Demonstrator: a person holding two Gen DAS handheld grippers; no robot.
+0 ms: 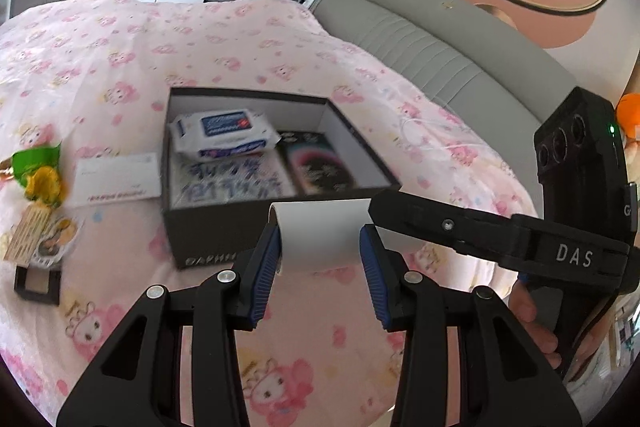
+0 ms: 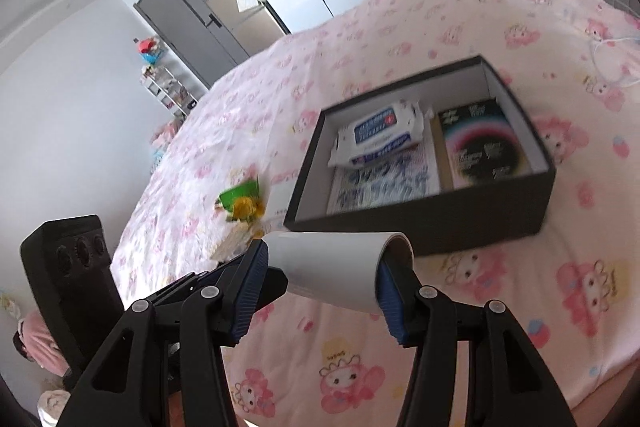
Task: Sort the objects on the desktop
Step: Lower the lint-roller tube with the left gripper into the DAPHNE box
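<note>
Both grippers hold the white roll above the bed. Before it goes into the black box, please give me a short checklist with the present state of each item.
1. Left gripper pads on the white roll: ok, one each side.
2. Right gripper grips the roll: ok, one finger goes inside the open end.
3. Roll lifted clear of the bedspread: ok.
4. Black box open: ok, no lid on it.
5. Free space inside: cannot tell; wipes pack, dark booklet and printed sheet cover the floor.
6. Roll already over the box: not ok, it is before the near wall.

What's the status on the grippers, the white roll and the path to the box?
Left gripper and right gripper both clamped on white roll, held above the bedspread. Open black box just ahead, already holding wipes pack. Nothing in the way.
</note>
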